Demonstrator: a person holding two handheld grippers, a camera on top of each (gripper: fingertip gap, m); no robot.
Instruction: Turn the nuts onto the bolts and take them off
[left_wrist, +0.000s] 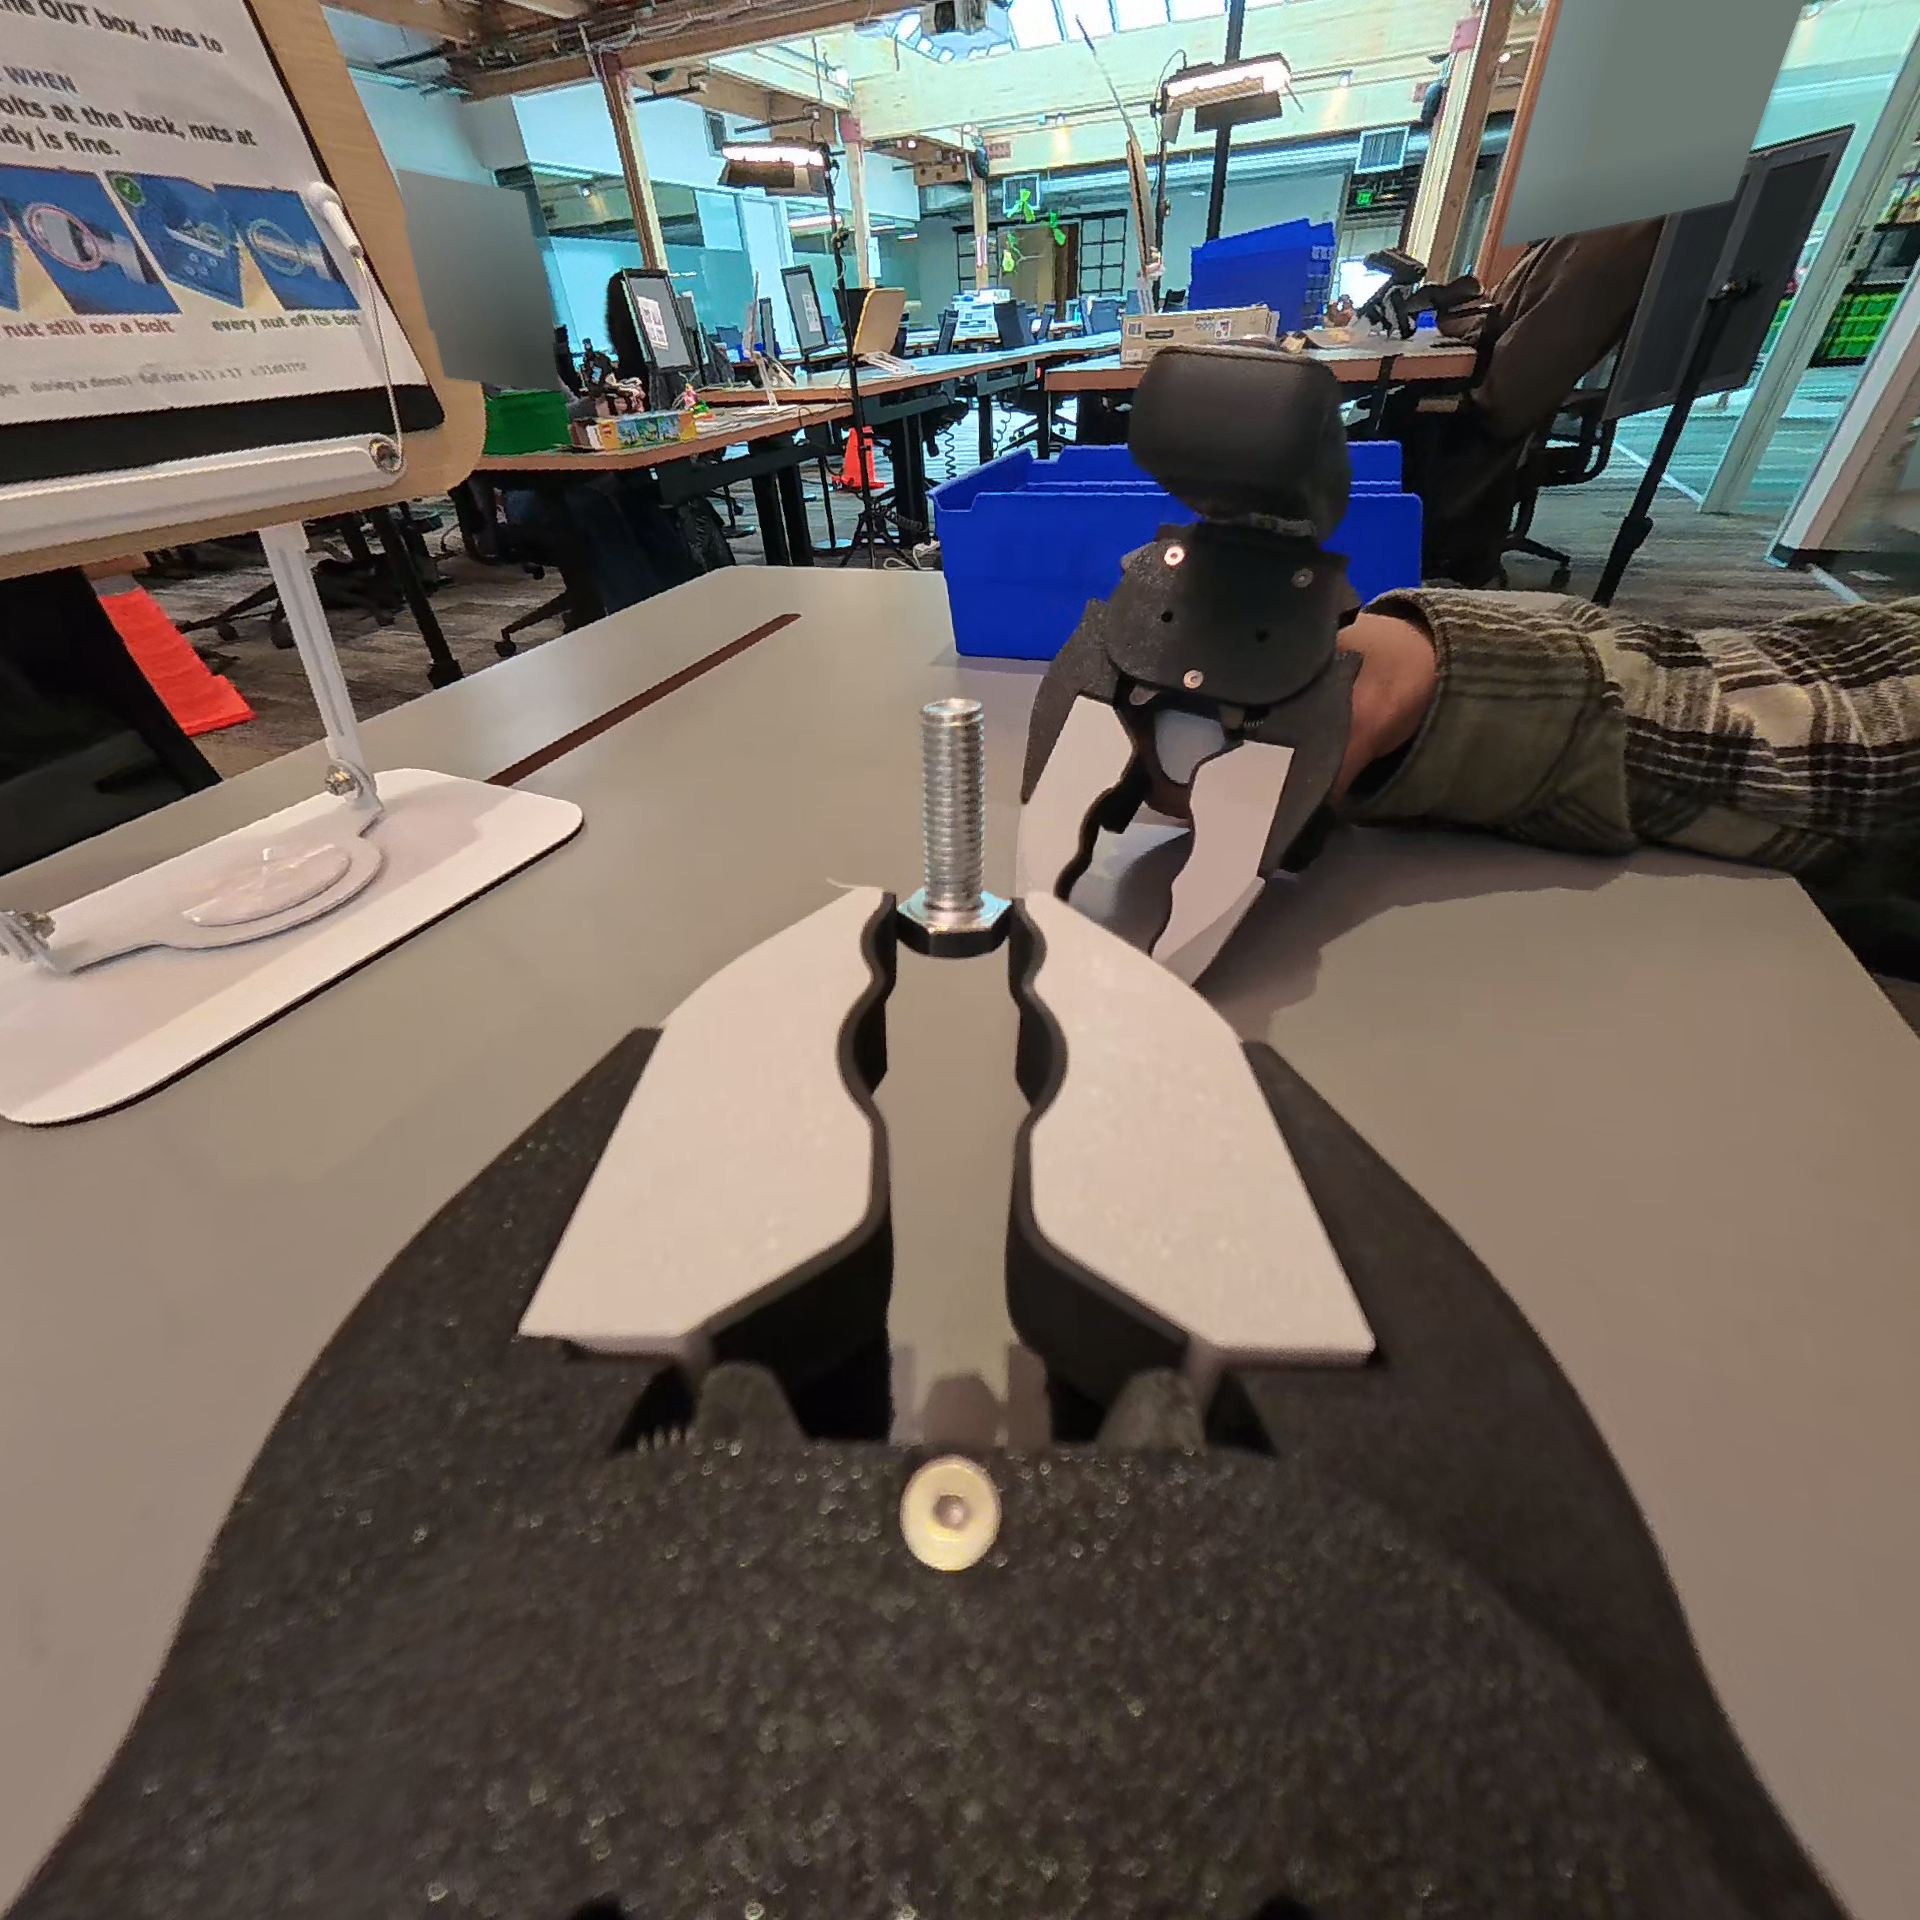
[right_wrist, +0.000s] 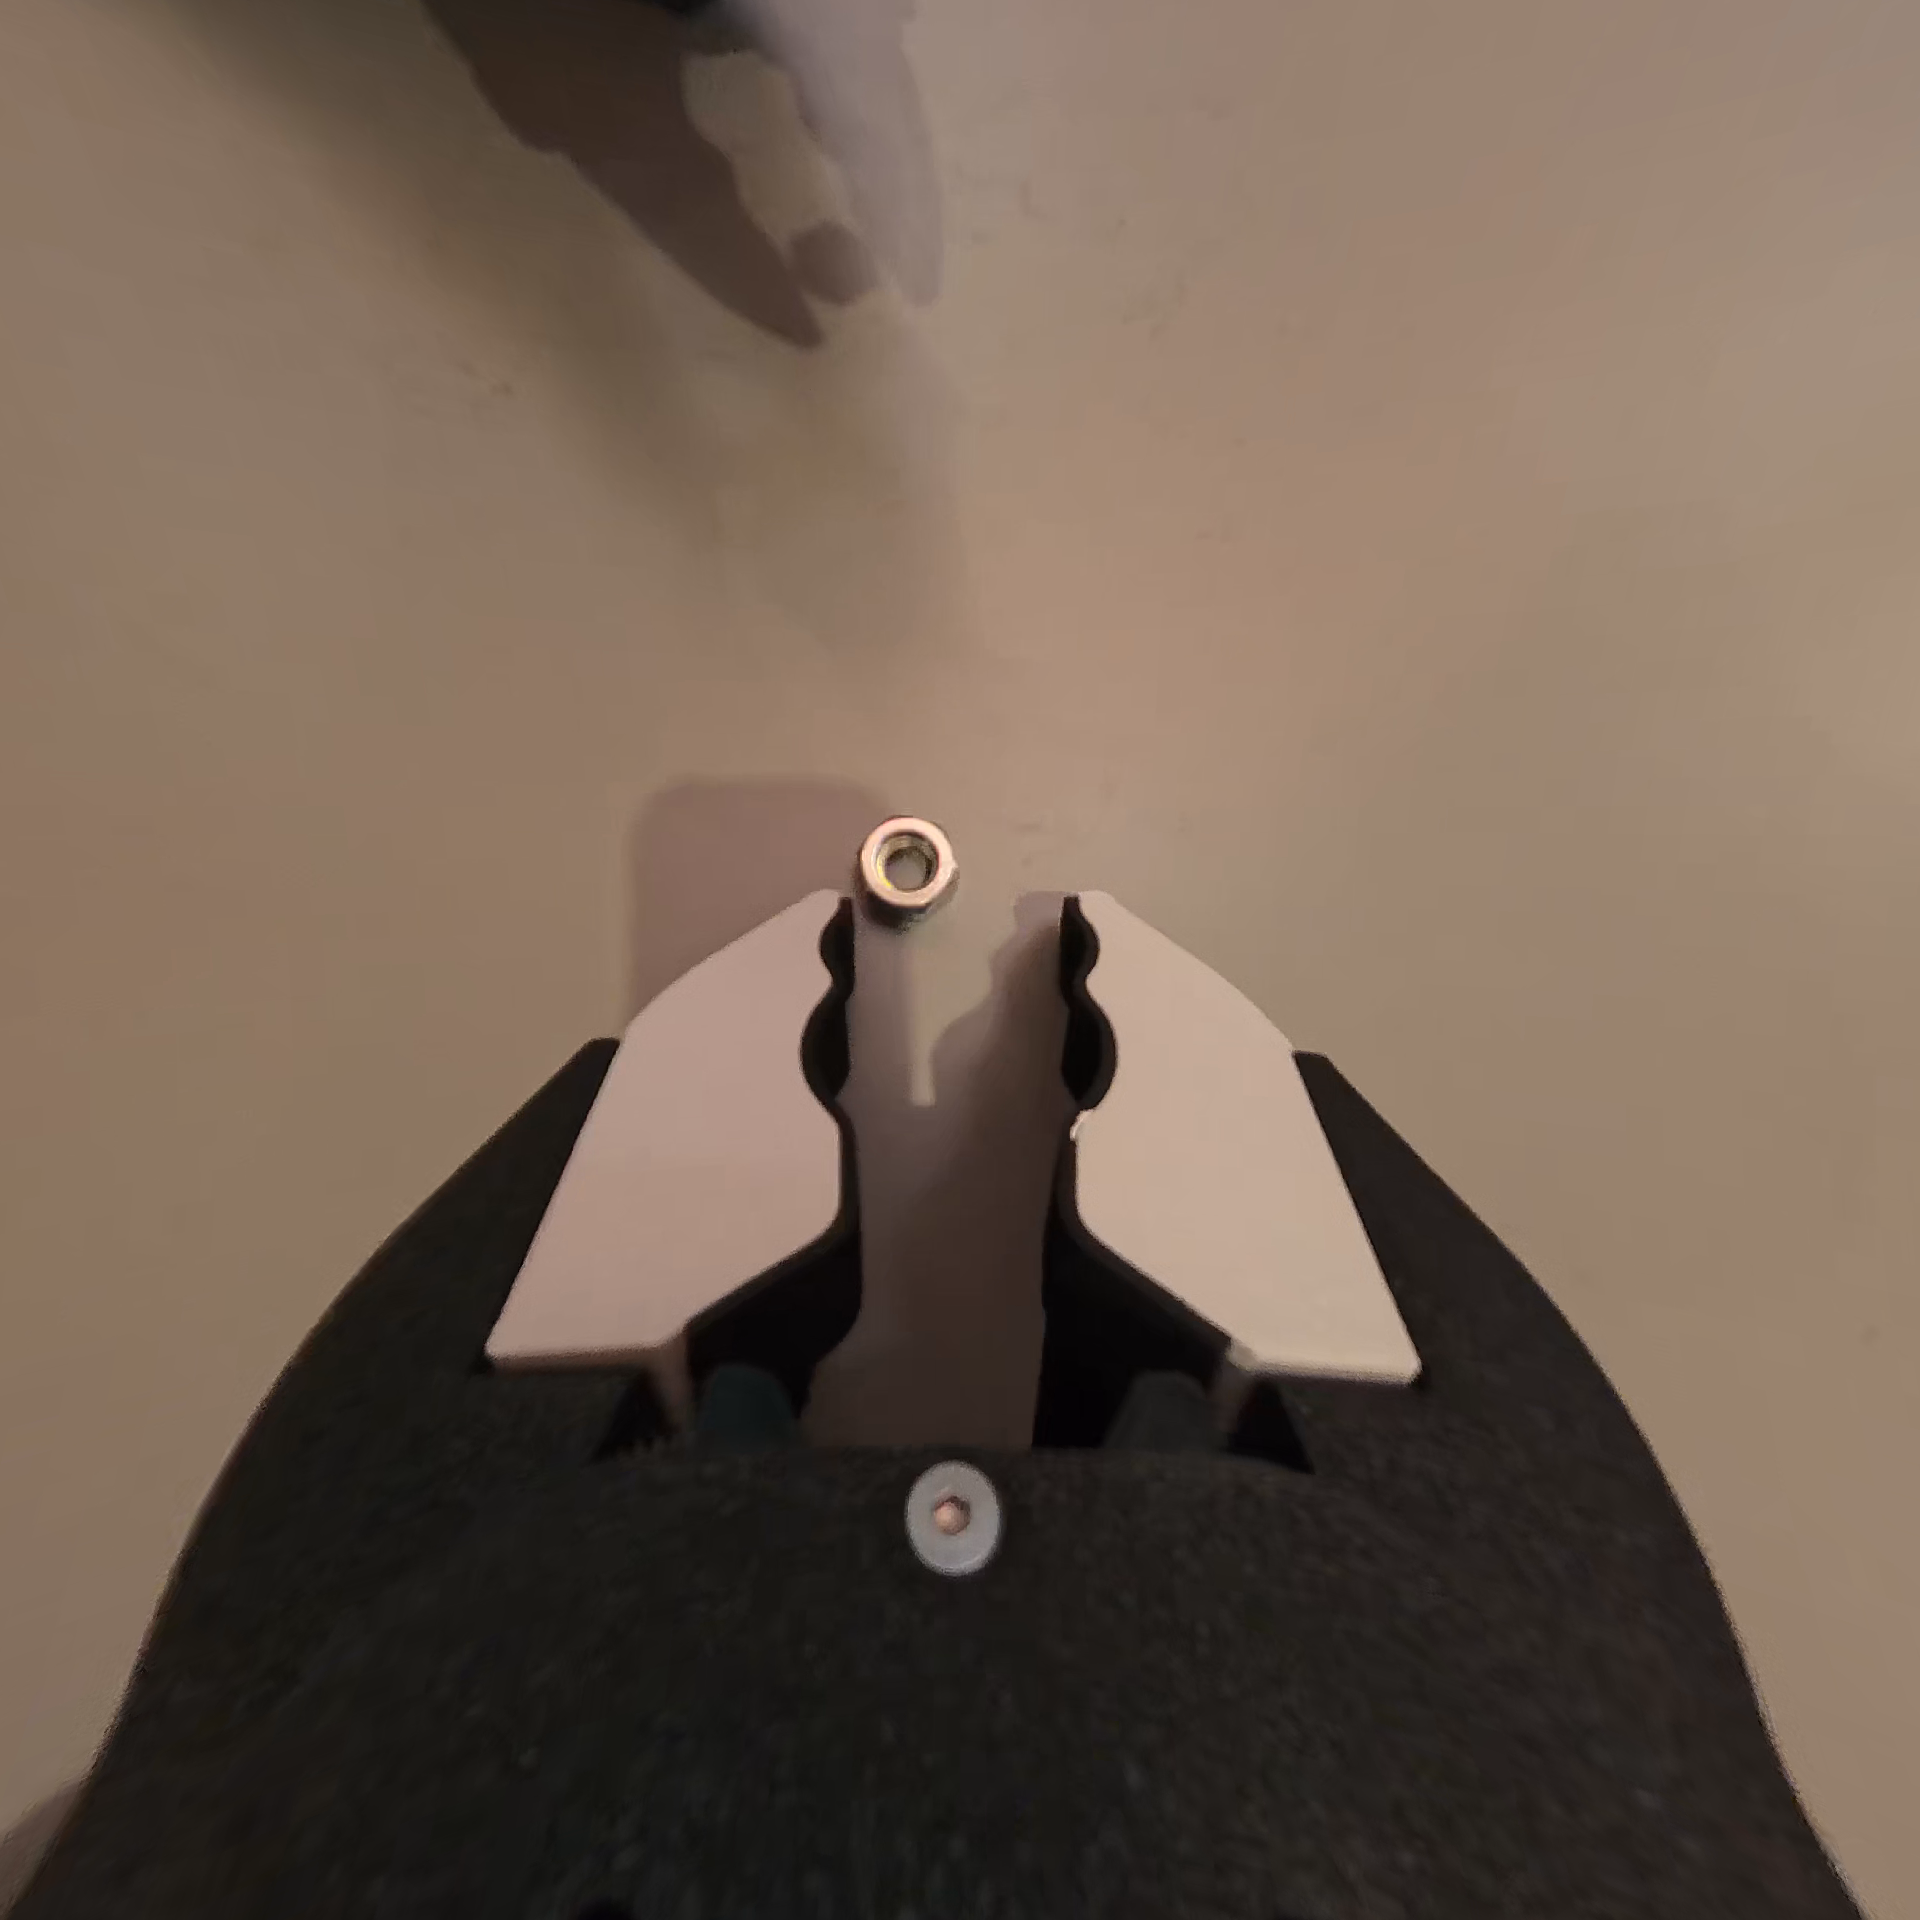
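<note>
Left gripper (left_wrist: 949, 920) pinches the hex head of an upright threaded steel bolt (left_wrist: 953, 805) on the smooth grey table (left_wrist: 520, 1039). Right gripper (right_wrist: 958, 914) is spread apart, holding nothing, over a small shiny hex nut (right_wrist: 907, 871) at its left fingertip.

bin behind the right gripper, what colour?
Blue bin, seen best in the left wrist view, behind the right gripper.

A shiny threaded steel bolt (left_wrist: 952, 805) stood on the smooth matt grey table (left_wrist: 1507, 1091), near a glossy blue plastic bin (left_wrist: 1023, 561).
</note>
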